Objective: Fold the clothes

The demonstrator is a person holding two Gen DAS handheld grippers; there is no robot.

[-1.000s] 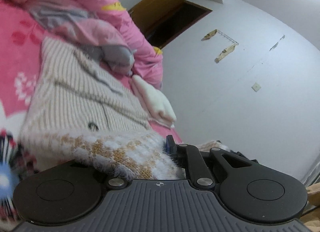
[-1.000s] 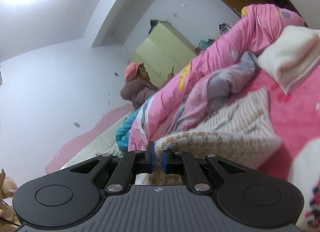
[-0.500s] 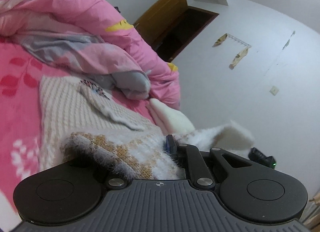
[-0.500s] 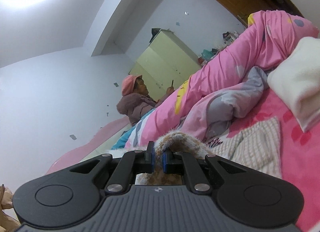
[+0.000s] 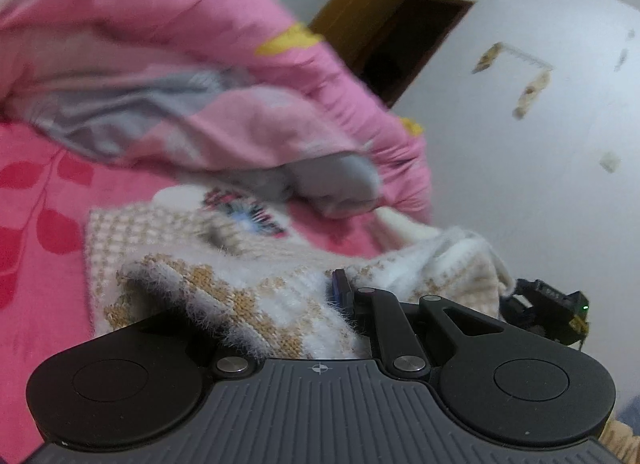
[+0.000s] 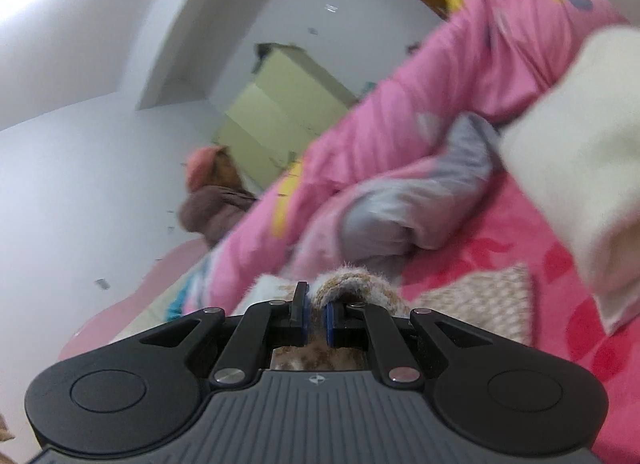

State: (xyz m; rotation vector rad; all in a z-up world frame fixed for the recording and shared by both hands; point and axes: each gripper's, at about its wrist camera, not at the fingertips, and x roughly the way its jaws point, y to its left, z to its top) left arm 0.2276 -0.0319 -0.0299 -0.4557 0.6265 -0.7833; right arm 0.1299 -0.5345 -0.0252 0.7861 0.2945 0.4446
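Both my grippers are clamped on the fuzzy sweater (image 5: 280,304): left gripper (image 5: 320,296) buried in its hem, right gripper (image 6: 316,318) pinching a thin fold. That fold could slip, skewing the crease. Beyond the fingers lies the pink quilt (image 5: 200,44). Only the right view shows a seated person (image 6: 212,200); only the left, the doorway (image 5: 400,36).

Both wrist views skim low, close over the bed (image 5: 36,232).

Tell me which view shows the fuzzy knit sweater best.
The left wrist view: the fuzzy knit sweater spreads across the pink bed, checks visible. The right wrist view shows only a pinched fold and a blurred corner.
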